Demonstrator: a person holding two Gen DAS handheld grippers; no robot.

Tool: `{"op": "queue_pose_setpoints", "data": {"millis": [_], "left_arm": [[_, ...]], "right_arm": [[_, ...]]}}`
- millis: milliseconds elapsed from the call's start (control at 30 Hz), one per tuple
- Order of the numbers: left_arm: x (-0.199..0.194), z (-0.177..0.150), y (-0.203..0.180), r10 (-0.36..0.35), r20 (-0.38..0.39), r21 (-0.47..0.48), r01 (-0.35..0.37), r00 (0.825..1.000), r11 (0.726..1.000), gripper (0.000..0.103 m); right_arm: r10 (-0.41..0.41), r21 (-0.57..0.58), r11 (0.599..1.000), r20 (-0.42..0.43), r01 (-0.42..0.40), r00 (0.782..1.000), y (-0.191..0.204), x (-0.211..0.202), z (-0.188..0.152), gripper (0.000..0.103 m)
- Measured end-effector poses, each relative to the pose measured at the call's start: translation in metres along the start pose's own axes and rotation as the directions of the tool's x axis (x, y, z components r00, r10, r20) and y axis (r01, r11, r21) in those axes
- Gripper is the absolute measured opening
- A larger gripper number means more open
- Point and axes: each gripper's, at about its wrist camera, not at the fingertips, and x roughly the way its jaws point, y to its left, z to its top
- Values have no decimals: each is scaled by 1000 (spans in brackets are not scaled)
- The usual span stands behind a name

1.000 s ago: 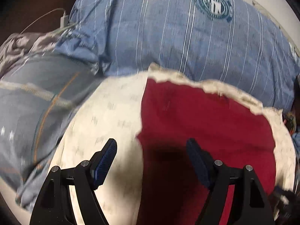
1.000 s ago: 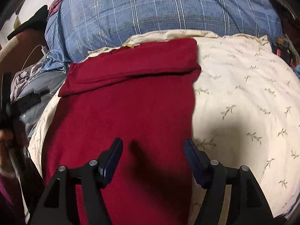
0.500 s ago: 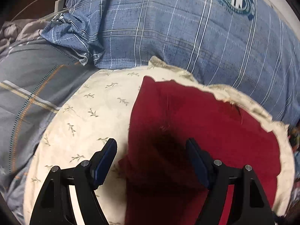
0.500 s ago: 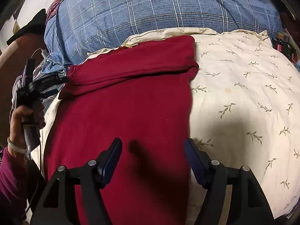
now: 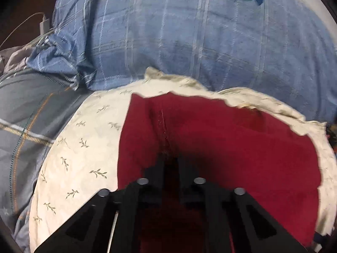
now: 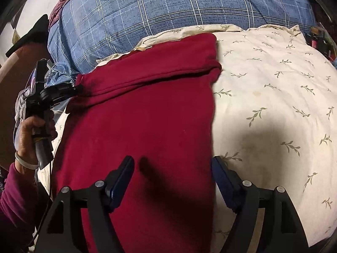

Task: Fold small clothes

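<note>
A dark red garment [image 6: 147,116] lies spread on a cream leaf-print cushion [image 6: 273,105], its far end folded over into a band. In the left wrist view my left gripper [image 5: 170,158] is shut on the red garment [image 5: 242,143], pinching a ridge of cloth at its left edge. The right wrist view shows the left gripper [image 6: 76,89] at the garment's far left corner, held by a hand. My right gripper [image 6: 172,168] is open and empty, hovering over the garment's near right part.
A blue plaid pillow [image 6: 179,10] with a round emblem lies behind the cushion. A grey striped cloth [image 5: 25,116] lies to the left, with a white charger and cable [image 5: 44,24] beyond it. Small clutter [image 6: 316,40] sits at the far right edge.
My left gripper has closed on the garment's left edge; it was open before. The right gripper has stayed open and nearly still.
</note>
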Motion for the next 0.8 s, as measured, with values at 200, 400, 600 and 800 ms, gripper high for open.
{"op": "queue_pose_setpoints", "data": {"millis": [200,400,600,800], "left_arm": [[-37,-6,9,-104,40,1,104,994,995,9],[6,-26,33,-41,-102,-65,34,994,997,16],[-31,-47,32,-29,-60,-5,28,998,1000,57],[-94,-97,45,-15,-61,29,17,998,999,67]], "right_arm": [[2,10,1000,11,-2,1000,1,4,1,80],[19,24,1000,9,-19,1000,4,-3,3,80],[7,-5,1000,30,-7,1000,5,-24,1,80],[-17,-58,998,-16,16,1000,-4,-39,-24,79]]}}
